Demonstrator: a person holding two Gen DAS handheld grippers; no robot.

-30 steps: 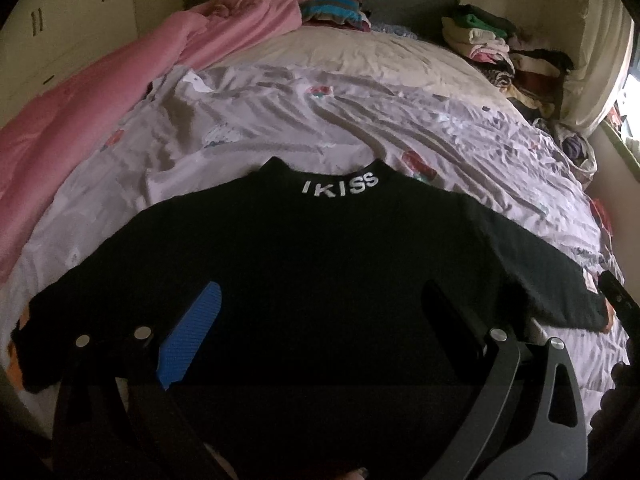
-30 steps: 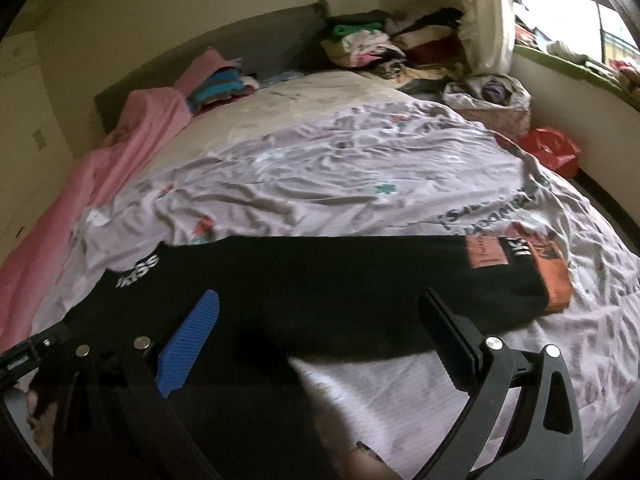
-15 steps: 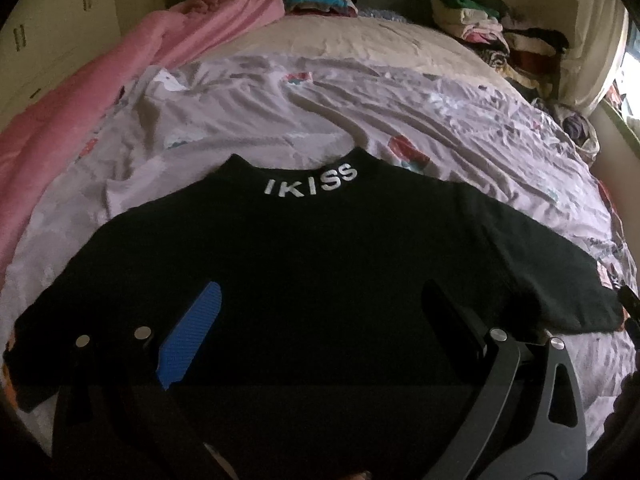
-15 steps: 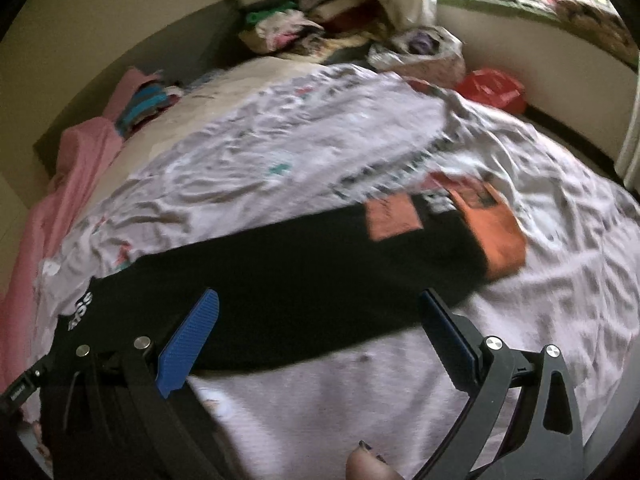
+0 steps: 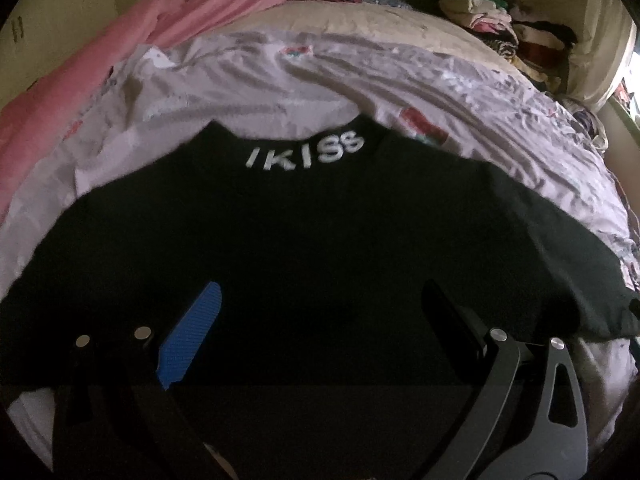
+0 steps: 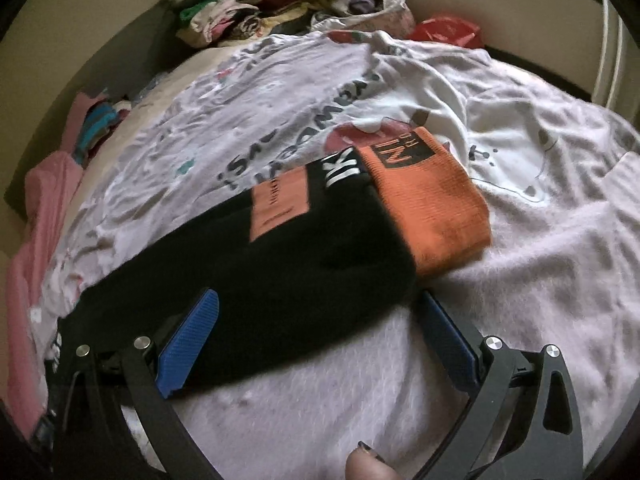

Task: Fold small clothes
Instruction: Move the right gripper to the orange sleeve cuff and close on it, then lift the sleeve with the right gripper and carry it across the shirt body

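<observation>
left wrist view, black sweater [image 5: 320, 248] flat, collar pointing away

- The left gripper [image 5: 320, 312] has closed in on the black top [image 5: 304, 240] — its white collar lettering [image 5: 306, 152] now reads larger and sits lower in the left wrist view.
- The right gripper [image 6: 316, 320] has swung toward the sleeve [image 6: 280, 264]; the orange cuff [image 6: 432, 208] lies nearer, and more central.

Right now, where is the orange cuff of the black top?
In the right wrist view, the orange cuff lies right of centre on the lilac sheet, just beyond the open right tool.
</observation>
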